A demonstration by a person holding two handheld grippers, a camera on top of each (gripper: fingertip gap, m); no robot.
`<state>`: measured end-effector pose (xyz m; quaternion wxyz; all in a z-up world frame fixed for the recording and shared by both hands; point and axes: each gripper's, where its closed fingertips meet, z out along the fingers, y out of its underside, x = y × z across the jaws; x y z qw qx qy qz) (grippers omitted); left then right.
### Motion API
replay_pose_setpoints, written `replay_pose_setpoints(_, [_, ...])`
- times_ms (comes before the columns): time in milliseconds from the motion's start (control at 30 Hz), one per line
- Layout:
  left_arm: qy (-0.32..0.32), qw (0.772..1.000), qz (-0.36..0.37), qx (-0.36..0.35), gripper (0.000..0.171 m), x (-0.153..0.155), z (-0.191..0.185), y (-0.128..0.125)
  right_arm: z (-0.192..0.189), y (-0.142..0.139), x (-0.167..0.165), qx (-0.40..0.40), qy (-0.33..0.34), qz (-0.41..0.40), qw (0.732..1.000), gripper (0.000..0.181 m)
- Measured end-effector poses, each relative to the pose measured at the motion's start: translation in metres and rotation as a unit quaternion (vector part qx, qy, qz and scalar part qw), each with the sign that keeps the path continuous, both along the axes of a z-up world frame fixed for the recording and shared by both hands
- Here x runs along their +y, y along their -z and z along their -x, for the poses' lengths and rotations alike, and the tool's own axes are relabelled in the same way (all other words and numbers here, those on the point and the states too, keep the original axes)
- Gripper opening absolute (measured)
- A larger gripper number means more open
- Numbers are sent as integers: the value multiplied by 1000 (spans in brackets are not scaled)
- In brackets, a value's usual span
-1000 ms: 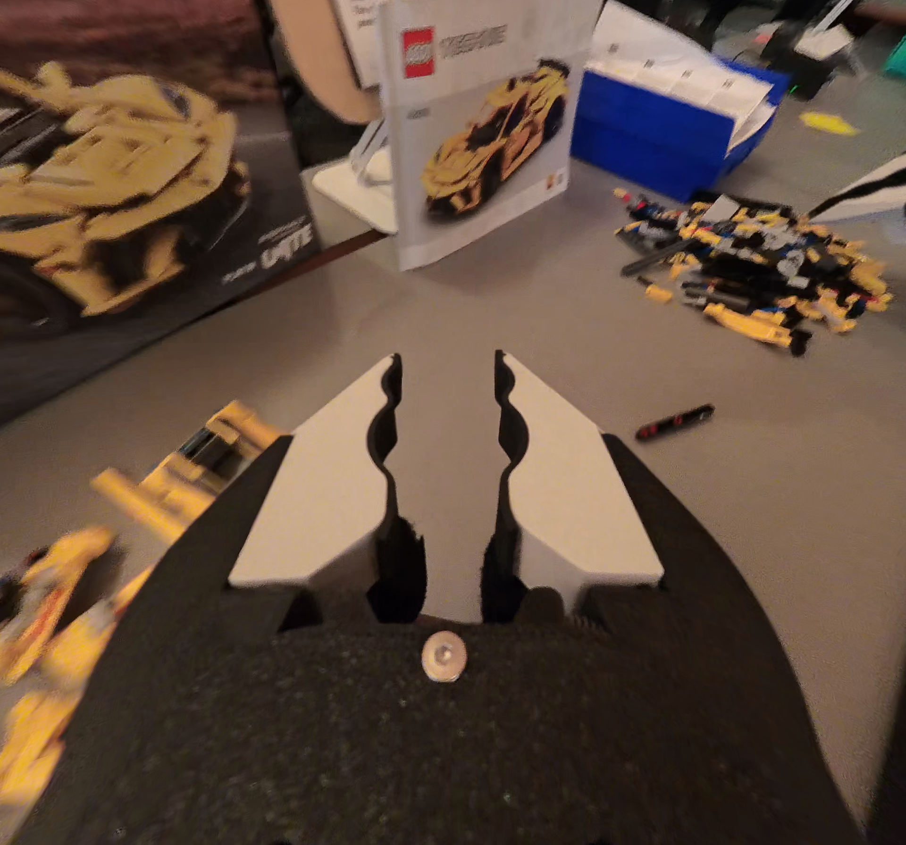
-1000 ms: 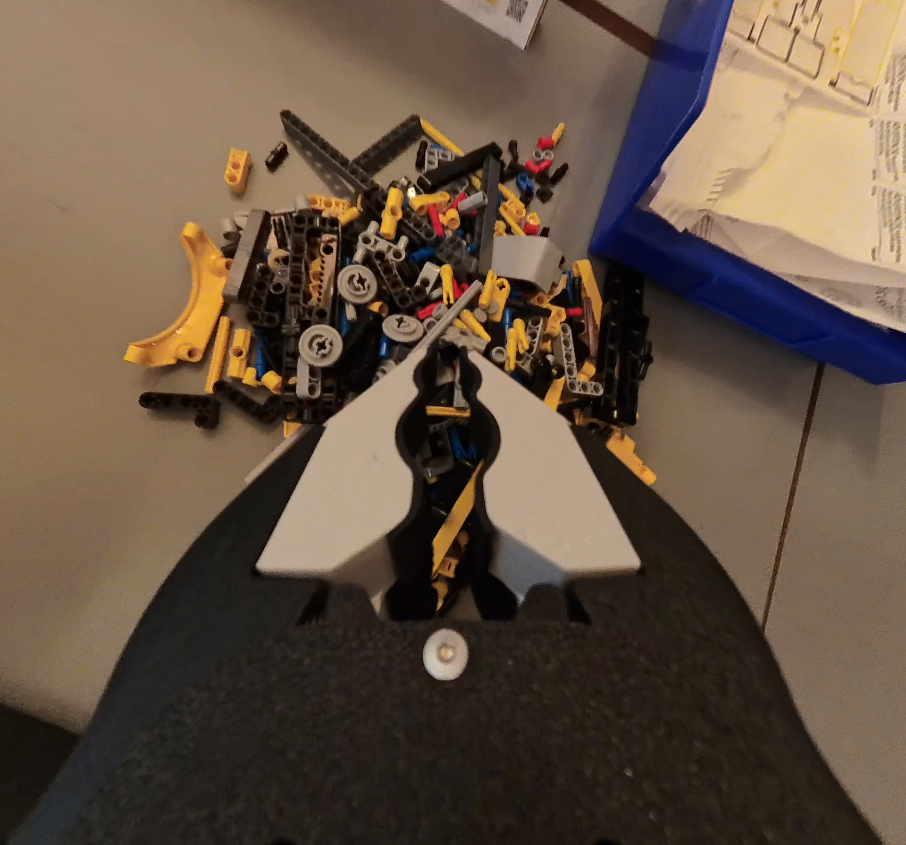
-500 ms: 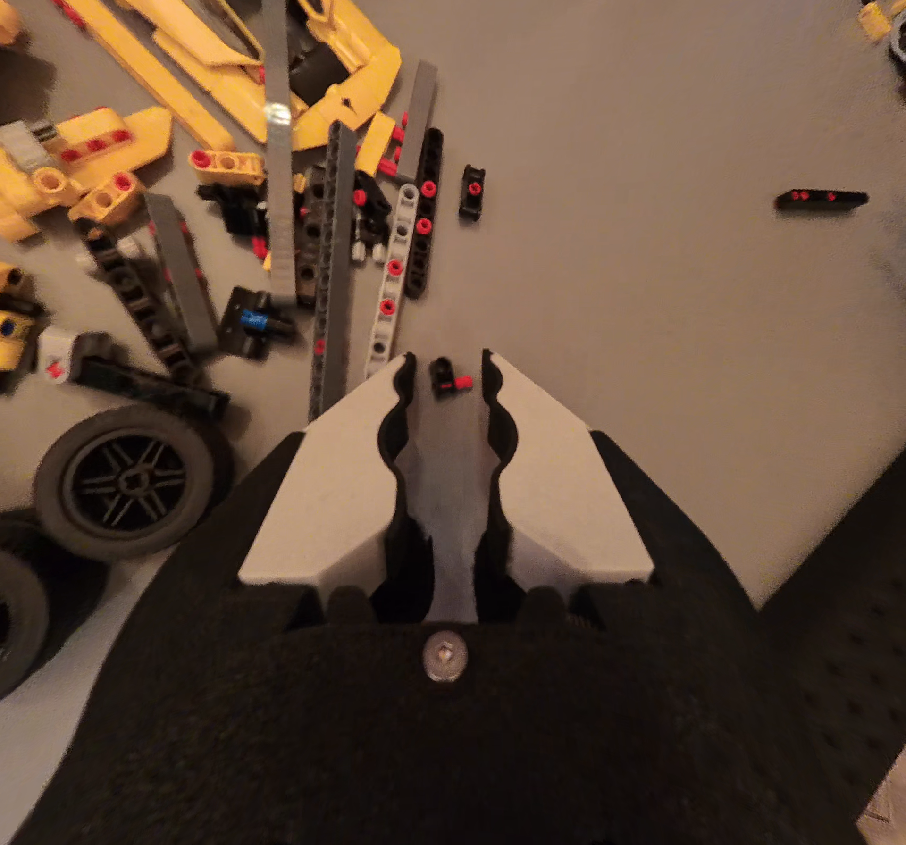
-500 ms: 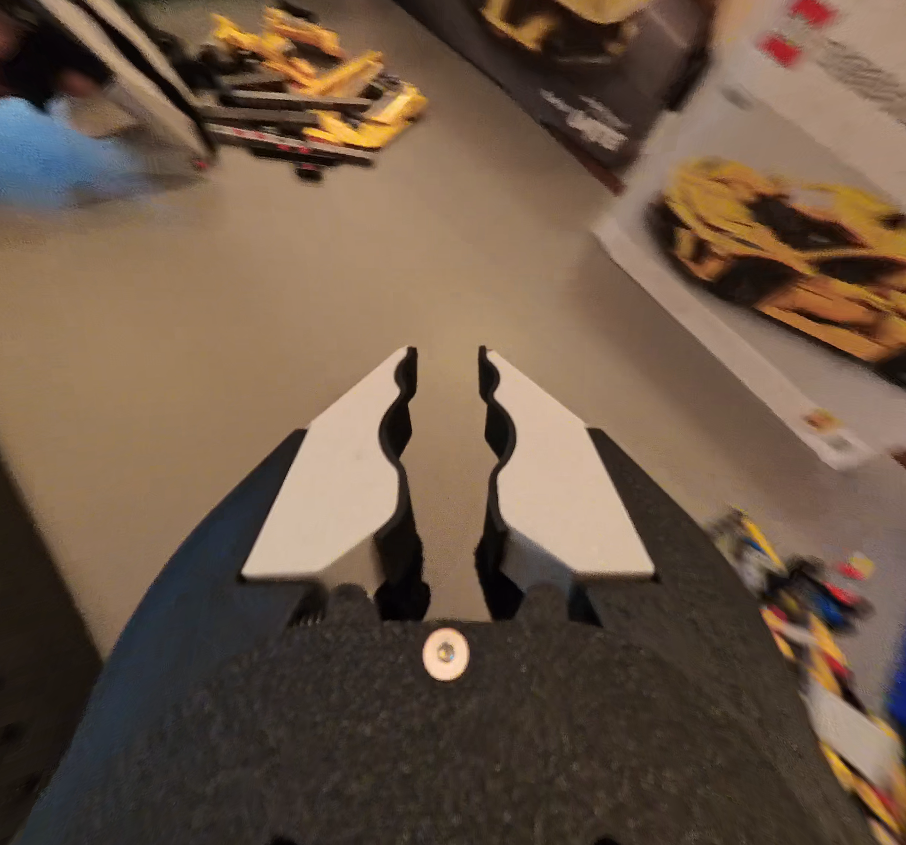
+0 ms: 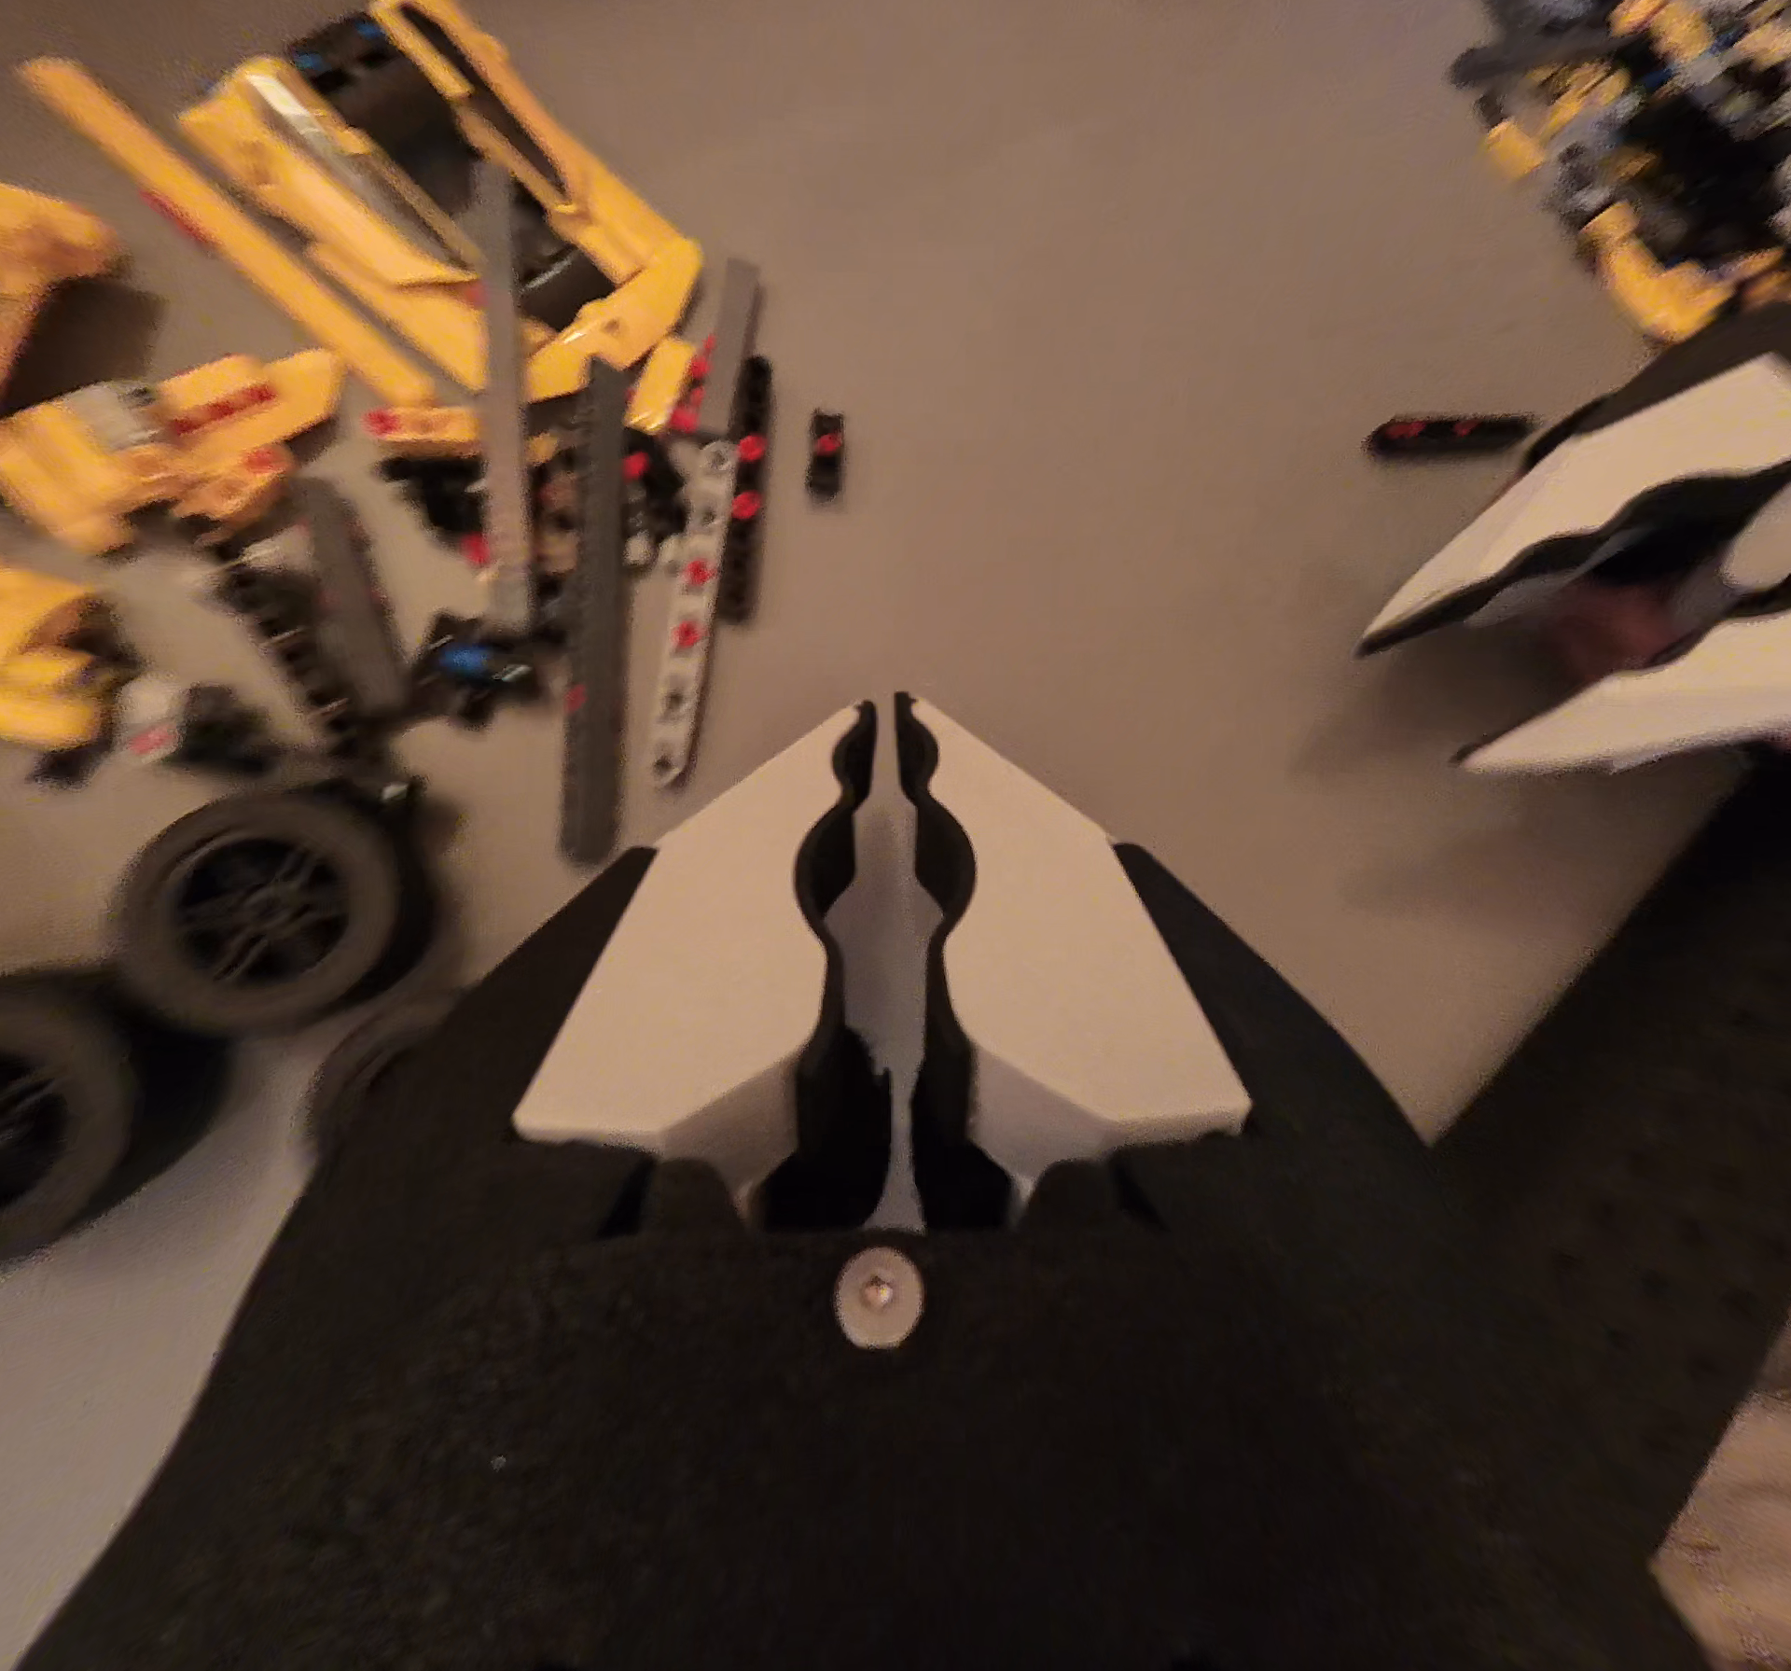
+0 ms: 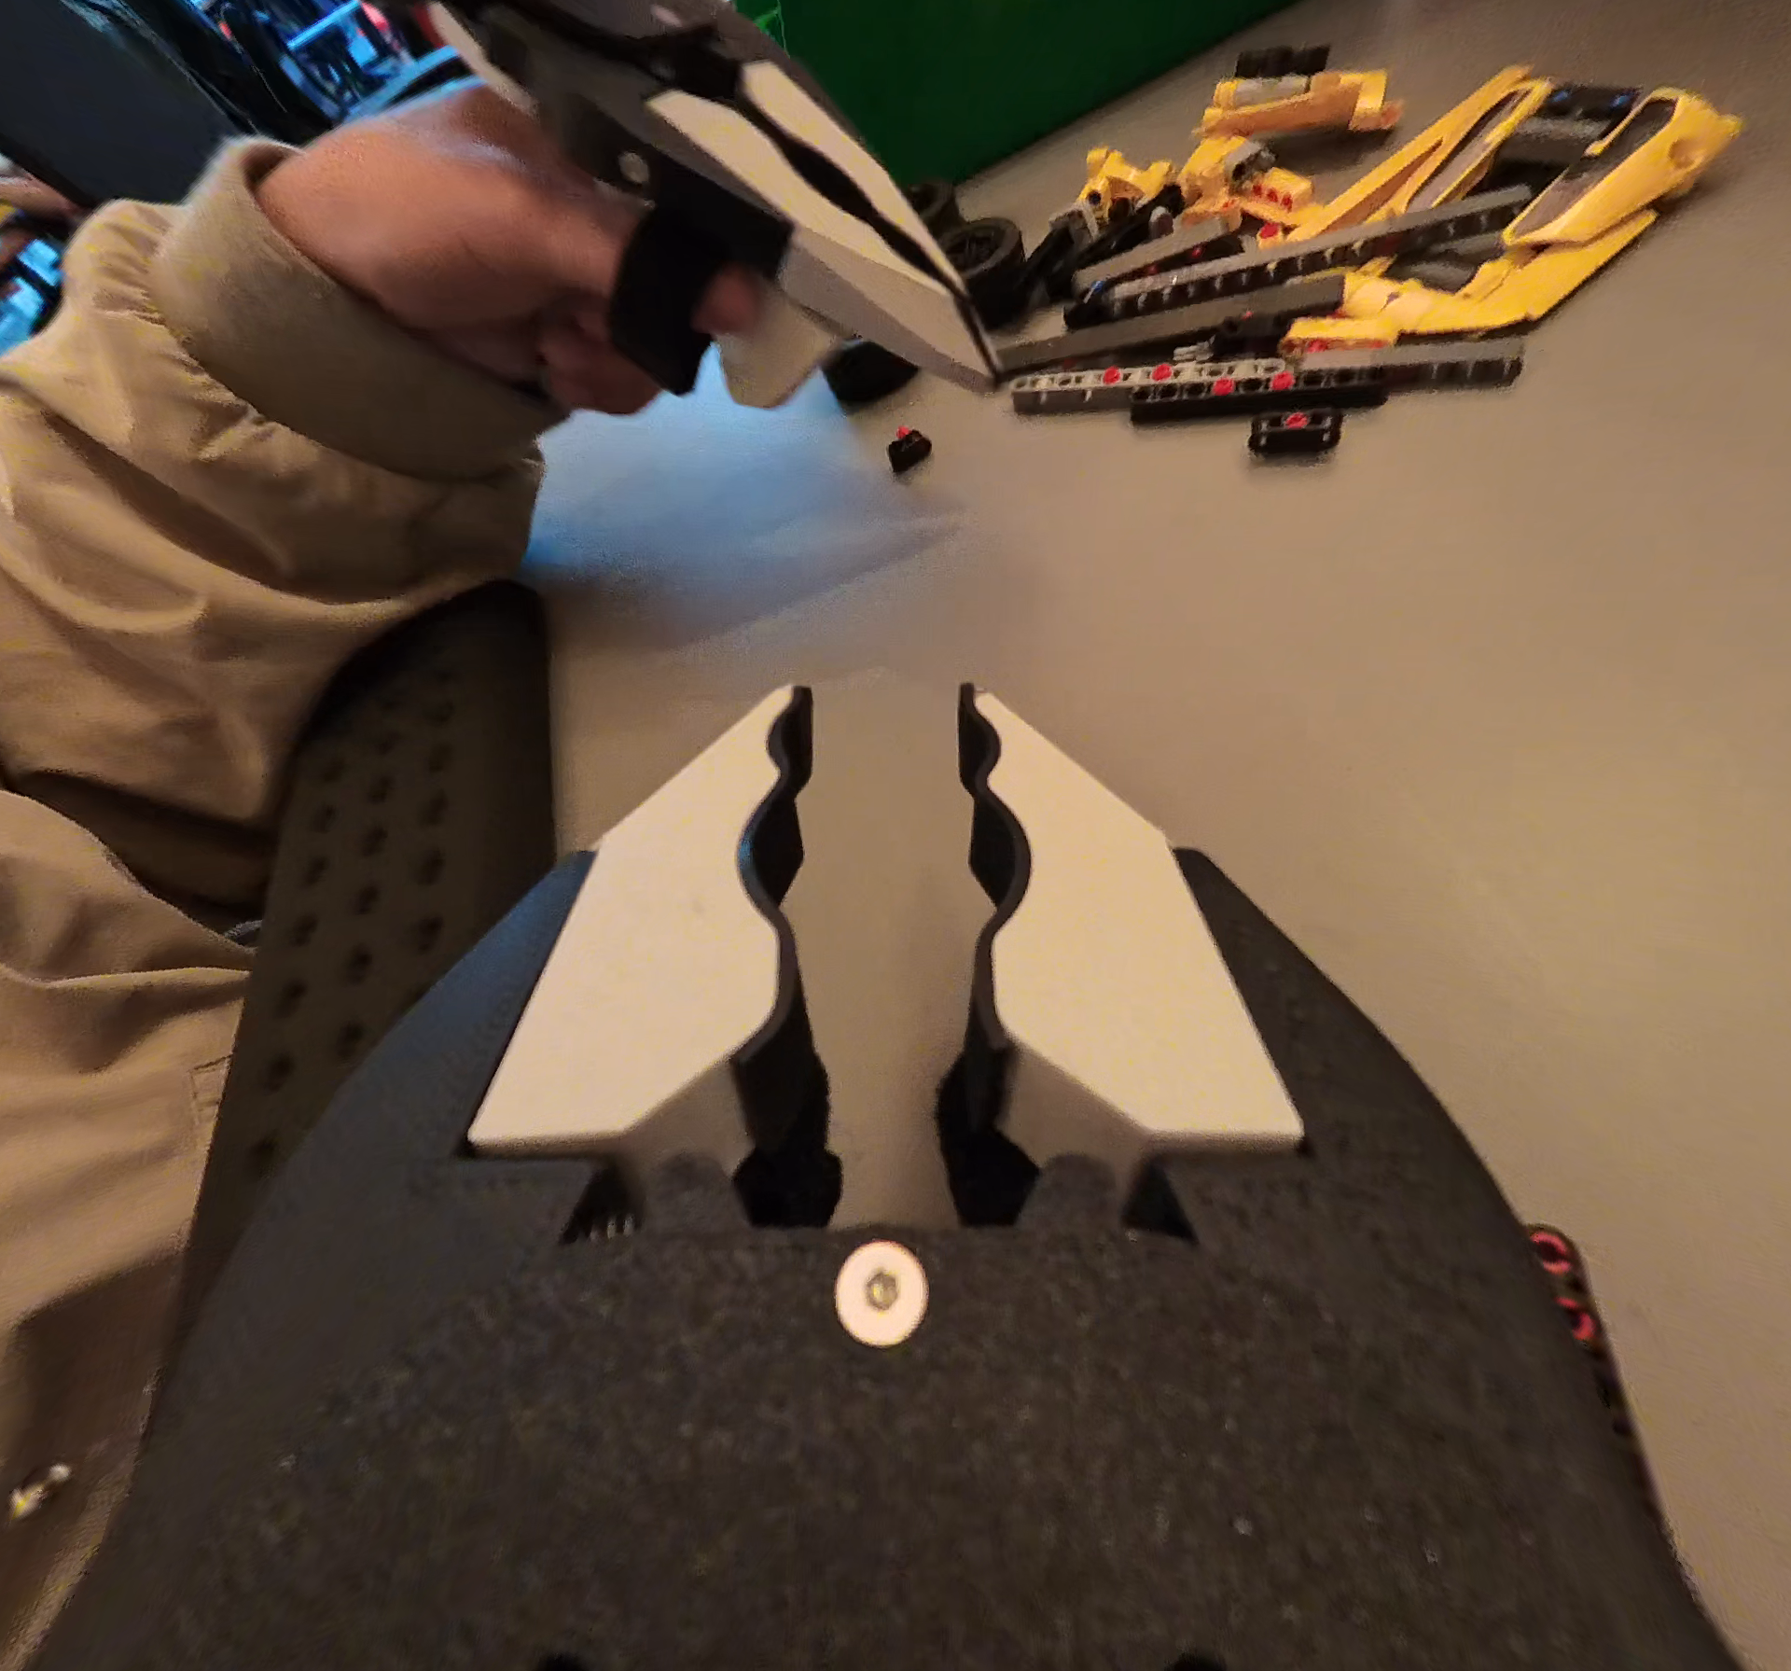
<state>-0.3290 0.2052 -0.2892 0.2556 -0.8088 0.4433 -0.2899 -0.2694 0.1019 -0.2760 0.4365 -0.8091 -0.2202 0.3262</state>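
Two grey-fingered grippers over a grey table (image 5: 1115, 219) strewn with bricks.
Left gripper (image 5: 877, 704) nearly closed, empty, beside long dark-grey plastic beams (image 5: 593, 616); right gripper (image 6: 884, 694) parted, empty; small black-and-red connector (image 6: 909, 448) lies apart.

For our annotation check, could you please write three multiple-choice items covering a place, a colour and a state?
1. The black wheels lie where from the left hand-held gripper? A) to its left B) to its right C) between its fingers
2. The upright panels are: A) red B) green C) white
3. The right hand-held gripper is: A) shut on a beam B) open, empty C) shut, empty
Key: A, they sit left in its view; B, plainly green; B, bare table shows between its jaws.
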Motion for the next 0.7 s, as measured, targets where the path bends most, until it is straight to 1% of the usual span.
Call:
replay_pose_setpoints(67, [-28,999,-24,37,17,4,34,-1,3,-2,-5,31,-7,15,999,26])
replay_pose_setpoints(100, [-50,998,-28,40,23,5,48,-3,4,-5,-7,45,-9,19,999,25])
replay_pose_setpoints(167, [-92,995,-31,22,25,1,69,-7,2,-7,-7,49,-4,18,999,24])
replay_pose_setpoints(200, [-102,994,-27,16,26,-4,74,-5,0,-7,-6,43,1,16,999,23])
replay_pose_setpoints(300, [-116,993,-16,10,30,-21,68,11,-4,-5,-4,25,7,11,1000,22])
replay_pose_setpoints(400, [-129,991,-19,27,32,-22,53,29,-3,-4,-4,22,5,10,1000,22])
replay_pose_setpoints(433, [-132,990,-28,36,35,-20,49,33,-3,-4,-5,22,4,8,1000,22])
replay_pose_setpoints(533, [-147,985,-64,65,34,-8,42,36,-5,0,-8,12,4,7,1000,22])
replay_pose_setpoints(567, [-149,983,-74,75,30,-5,41,36,-5,0,-8,10,5,7,1000,22])
replay_pose_setpoints(633, [-149,979,-101,94,16,2,40,37,-7,-2,-9,13,7,3,1000,22])
replay_pose_setpoints(667, [-146,979,-102,96,14,3,39,37,-8,-4,-8,17,8,2,1000,22])
replay_pose_setpoints(700, [-139,979,-105,101,7,2,37,37,-8,-6,-8,21,9,0,1000,22])
